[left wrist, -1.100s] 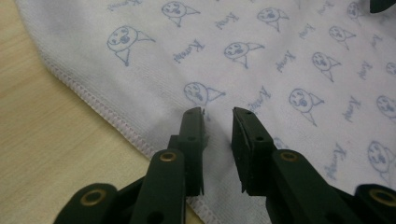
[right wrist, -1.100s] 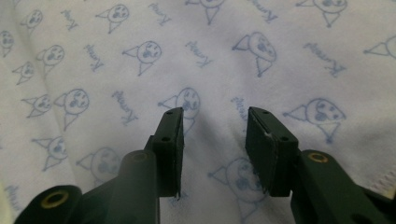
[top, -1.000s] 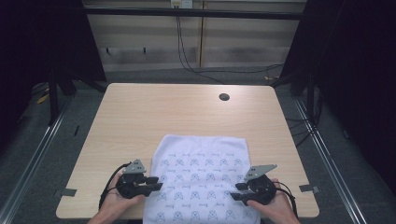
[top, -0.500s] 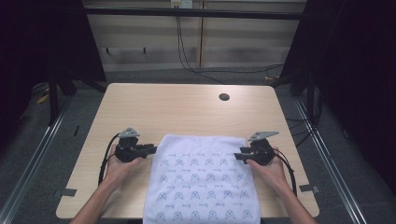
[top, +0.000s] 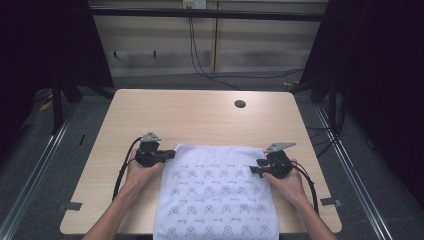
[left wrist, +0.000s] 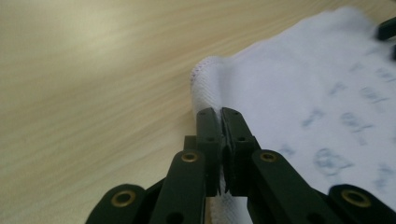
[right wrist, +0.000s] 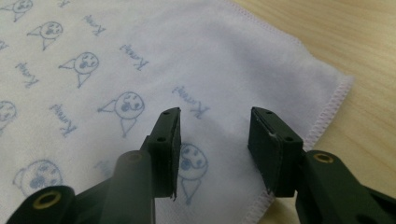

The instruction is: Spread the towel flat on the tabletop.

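The white printed cloth lies flat at the desk's six o'clock edge, its ten o'clock corner pinched in the left gripper (jaws just closed), while the right gripper, jaws just widened and empty, hovers over the two o'clock corner.

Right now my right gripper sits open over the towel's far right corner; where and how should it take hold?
Grip the stitched hem at that corner of the towel, coming in from the bare table side, low and flat. The right gripper hangs open over flat cloth, which gives nothing to pinch; the free edge can slip between the jaws. The left gripper is already shut on its corner's bunched edge.
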The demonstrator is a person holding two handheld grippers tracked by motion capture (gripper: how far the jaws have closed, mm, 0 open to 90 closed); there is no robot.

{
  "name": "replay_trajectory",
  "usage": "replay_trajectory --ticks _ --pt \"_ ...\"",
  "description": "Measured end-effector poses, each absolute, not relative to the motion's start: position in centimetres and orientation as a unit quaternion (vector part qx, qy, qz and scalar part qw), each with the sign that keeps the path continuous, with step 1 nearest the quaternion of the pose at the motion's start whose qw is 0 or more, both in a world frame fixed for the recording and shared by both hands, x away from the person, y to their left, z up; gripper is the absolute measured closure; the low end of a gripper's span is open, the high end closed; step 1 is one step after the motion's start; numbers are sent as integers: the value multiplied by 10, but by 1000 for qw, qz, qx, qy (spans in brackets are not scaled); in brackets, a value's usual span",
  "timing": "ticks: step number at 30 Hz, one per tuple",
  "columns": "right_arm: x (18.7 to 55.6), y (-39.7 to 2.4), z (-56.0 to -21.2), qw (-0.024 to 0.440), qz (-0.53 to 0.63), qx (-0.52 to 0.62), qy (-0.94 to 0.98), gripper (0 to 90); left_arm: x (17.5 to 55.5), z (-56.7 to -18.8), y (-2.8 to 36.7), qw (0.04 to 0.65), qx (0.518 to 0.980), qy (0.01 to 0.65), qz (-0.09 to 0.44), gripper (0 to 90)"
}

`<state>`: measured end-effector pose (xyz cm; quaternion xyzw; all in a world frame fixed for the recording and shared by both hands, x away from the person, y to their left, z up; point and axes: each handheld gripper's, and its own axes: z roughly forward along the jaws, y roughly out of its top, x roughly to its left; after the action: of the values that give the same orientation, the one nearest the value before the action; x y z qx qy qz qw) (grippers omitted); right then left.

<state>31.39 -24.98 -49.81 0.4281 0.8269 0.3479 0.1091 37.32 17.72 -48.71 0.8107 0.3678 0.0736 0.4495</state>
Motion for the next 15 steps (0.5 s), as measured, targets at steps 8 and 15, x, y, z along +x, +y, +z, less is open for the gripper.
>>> replay_trajectory --ticks 8,15 --pt "312 -249 -498 109 345 427 829 550 373 -473 194 488 779 385 87 752" --pt "317 -256 -493 108 358 437 818 588 385 -490 190 458 789 401 79 735"
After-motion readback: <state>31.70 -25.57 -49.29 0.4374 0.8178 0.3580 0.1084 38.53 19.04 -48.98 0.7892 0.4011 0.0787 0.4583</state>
